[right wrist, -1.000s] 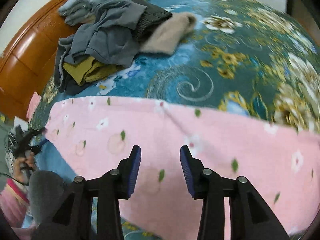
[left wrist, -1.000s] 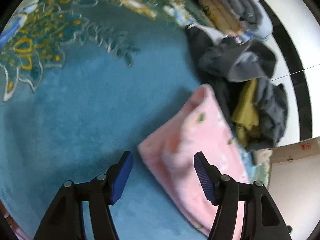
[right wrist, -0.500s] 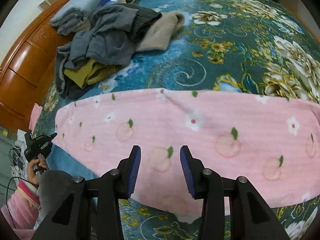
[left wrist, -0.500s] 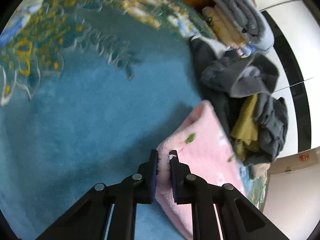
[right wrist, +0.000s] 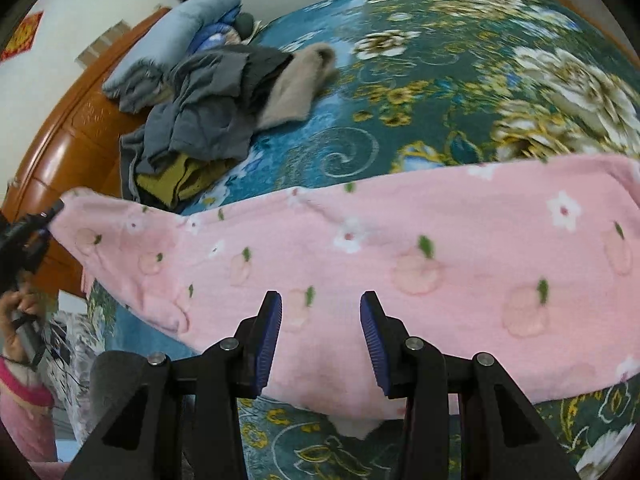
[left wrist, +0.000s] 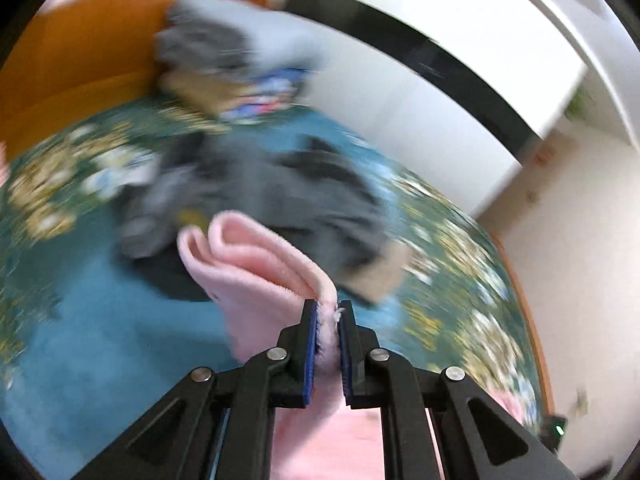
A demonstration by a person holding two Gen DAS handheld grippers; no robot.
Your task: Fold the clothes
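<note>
A pink fleece garment with peach and flower print [right wrist: 400, 248] lies stretched across the flowered teal bedspread [right wrist: 440, 80]. My left gripper [left wrist: 328, 320] is shut on one end of the pink garment [left wrist: 260, 264] and holds it lifted off the bed; that end curls into a fold above the jaws. In the right wrist view the left gripper [right wrist: 48, 216] shows at the far left, holding the raised end. My right gripper [right wrist: 320, 320] is open and hovers over the garment's near edge, holding nothing.
A heap of unfolded grey, olive and beige clothes [right wrist: 208, 112] lies at the back of the bed, also blurred in the left wrist view [left wrist: 260, 184]. Folded blue-grey items [right wrist: 180, 32] sit by the wooden headboard [right wrist: 72, 120]. White wall behind.
My left gripper closed on the garment's end and has lifted it up off the bed, swinging its view toward the wall. My right gripper stayed open over the garment.
</note>
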